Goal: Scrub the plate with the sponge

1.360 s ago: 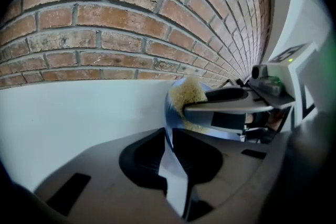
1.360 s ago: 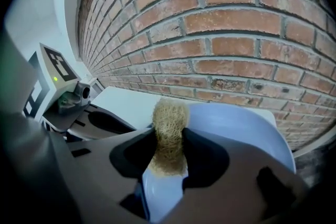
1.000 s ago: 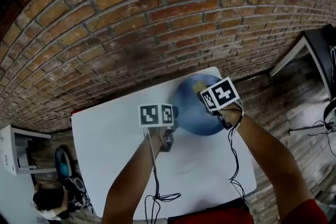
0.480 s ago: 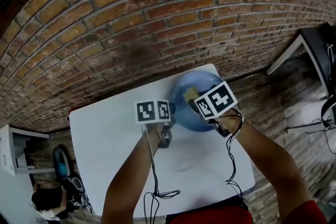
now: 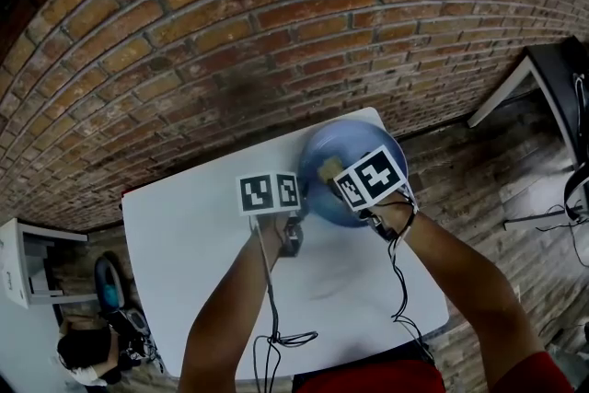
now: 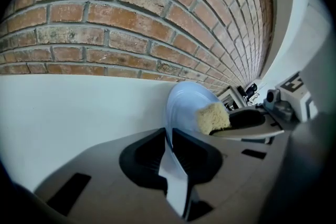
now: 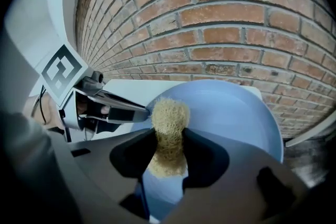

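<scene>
White table (image 5: 184, 235) in the middle, its top bare along the left edge and across the near half. Its far edge sits close to the brick wall (image 5: 230, 32), which fills the whole top of the head view. Off past the right edge, a black desk (image 5: 563, 74) on pale legs stands on the plank floor (image 5: 479, 189), loose cables (image 5: 578, 193) beside it. Down by the near left corner there's a white shelf (image 5: 23, 258), a blue-and-black object (image 5: 109, 283) too small to make out, and a person (image 5: 78, 350).
</scene>
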Demonstrator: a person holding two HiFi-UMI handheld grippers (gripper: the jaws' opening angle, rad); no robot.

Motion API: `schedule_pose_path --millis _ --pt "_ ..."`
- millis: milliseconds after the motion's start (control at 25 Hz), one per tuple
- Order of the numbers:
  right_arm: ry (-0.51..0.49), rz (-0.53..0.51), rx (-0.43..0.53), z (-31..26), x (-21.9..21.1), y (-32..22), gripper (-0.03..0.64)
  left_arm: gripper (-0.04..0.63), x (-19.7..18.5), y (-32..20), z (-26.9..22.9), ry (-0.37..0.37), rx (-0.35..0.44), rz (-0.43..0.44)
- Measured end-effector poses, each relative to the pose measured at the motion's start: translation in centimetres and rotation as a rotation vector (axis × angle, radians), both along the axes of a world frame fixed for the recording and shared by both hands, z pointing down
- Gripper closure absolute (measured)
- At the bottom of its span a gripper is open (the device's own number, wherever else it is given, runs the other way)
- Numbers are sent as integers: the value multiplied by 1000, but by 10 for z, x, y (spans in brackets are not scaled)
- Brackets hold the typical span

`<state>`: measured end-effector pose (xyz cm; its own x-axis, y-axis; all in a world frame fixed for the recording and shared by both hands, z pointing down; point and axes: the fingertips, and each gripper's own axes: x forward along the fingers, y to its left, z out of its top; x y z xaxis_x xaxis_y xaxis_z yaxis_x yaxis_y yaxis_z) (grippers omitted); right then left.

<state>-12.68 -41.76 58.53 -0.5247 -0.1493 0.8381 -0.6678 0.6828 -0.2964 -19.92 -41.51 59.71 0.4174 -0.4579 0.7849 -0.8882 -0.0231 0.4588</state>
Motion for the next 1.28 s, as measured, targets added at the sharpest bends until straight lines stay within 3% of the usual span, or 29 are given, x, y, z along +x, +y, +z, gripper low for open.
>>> schedule_pose_path --millis 360,520,720,880,1040,1280 --pt "138 138 66 1 95 -34 454 543 -1 0 1 -11 5 0" --pt "83 114 52 -8 82 -17 454 543 -1 0 0 -19 6 -1" --pt "-28 -26 -7 -17 14 31 454 543 -1 0 0 -14 7 -14" --pt "-30 -90 -33 -8 -16 54 454 543 0 0 0 -17 6 -13" --pt "22 -66 -7 1 5 41 454 543 2 -1 0 -24 12 -10" --pt "125 39 31 4 76 7 454 544 0 0 0 -31 12 -11"
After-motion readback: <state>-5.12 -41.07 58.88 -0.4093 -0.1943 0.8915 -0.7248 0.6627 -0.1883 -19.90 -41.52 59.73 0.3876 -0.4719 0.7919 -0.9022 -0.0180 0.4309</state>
